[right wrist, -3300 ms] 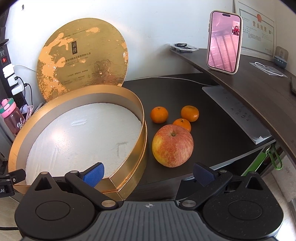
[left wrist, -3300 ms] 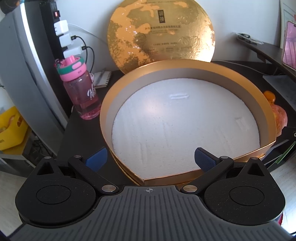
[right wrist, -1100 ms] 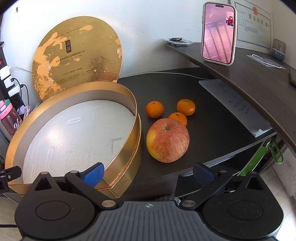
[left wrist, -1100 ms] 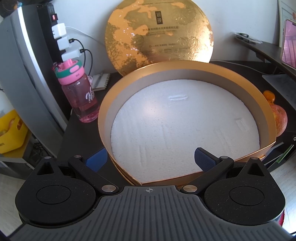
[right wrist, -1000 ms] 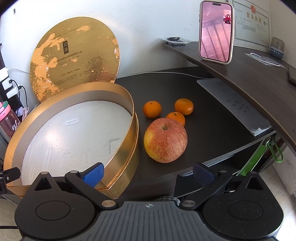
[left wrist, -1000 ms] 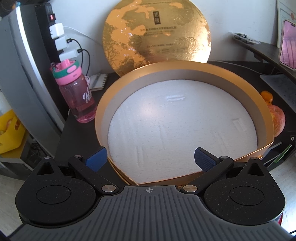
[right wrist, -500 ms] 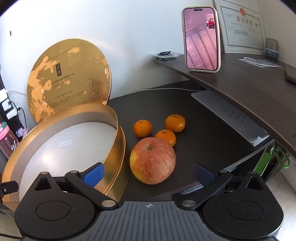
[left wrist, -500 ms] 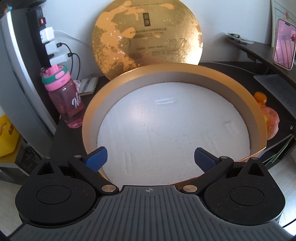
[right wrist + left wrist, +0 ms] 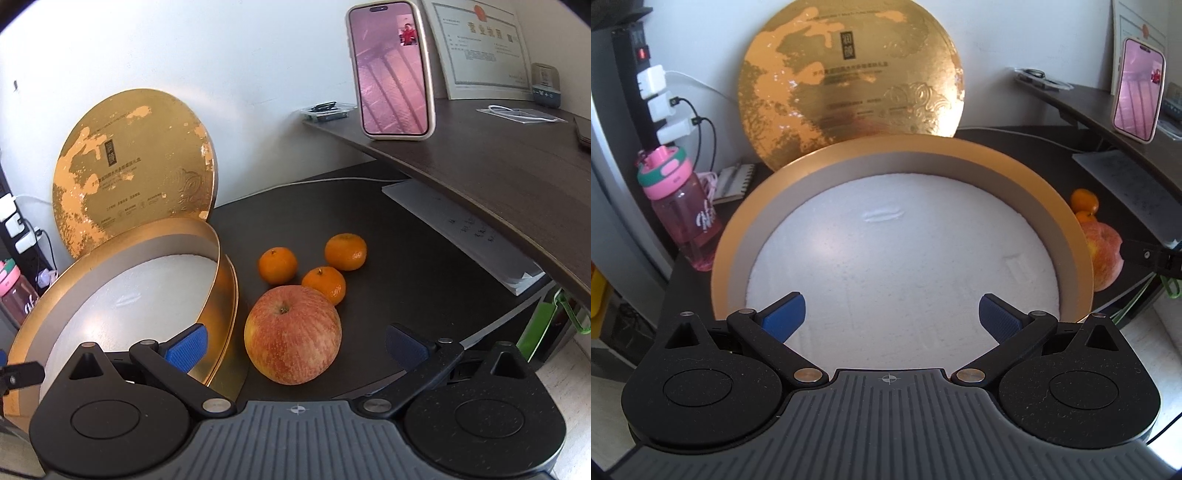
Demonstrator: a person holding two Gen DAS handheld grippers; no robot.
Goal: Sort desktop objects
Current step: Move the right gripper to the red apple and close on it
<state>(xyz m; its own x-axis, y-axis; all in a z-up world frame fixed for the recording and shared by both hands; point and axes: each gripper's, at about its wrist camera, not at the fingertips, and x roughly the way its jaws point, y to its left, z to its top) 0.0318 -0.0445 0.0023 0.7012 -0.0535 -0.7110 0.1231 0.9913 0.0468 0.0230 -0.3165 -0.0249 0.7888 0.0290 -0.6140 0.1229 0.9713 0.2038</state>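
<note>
A round gold box (image 9: 1067, 225) with a white foam floor lies open on the dark desk; it also shows in the right wrist view (image 9: 221, 295). A red-yellow apple (image 9: 291, 334) stands just right of the box, with three small oranges (image 9: 277, 265) behind it. My right gripper (image 9: 293, 341) is open and empty, its jaws level with the apple's near side, one on each side. My left gripper (image 9: 892, 314) is open and empty over the box's near rim. The apple (image 9: 1104, 254) and an orange (image 9: 1084, 201) show at the right edge of the left wrist view.
The gold lid (image 9: 851, 79) leans on the wall behind the box. A pink bottle (image 9: 679, 206) and a notebook (image 9: 733, 179) stand left, by a power strip (image 9: 652, 88). A raised shelf (image 9: 480, 155) holds a phone (image 9: 391, 70). Papers (image 9: 461, 229) lie under it.
My right gripper has moved right and closer, so the apple now lies between its open jaws. My left gripper has shifted left and up over the box. Nothing was grasped.
</note>
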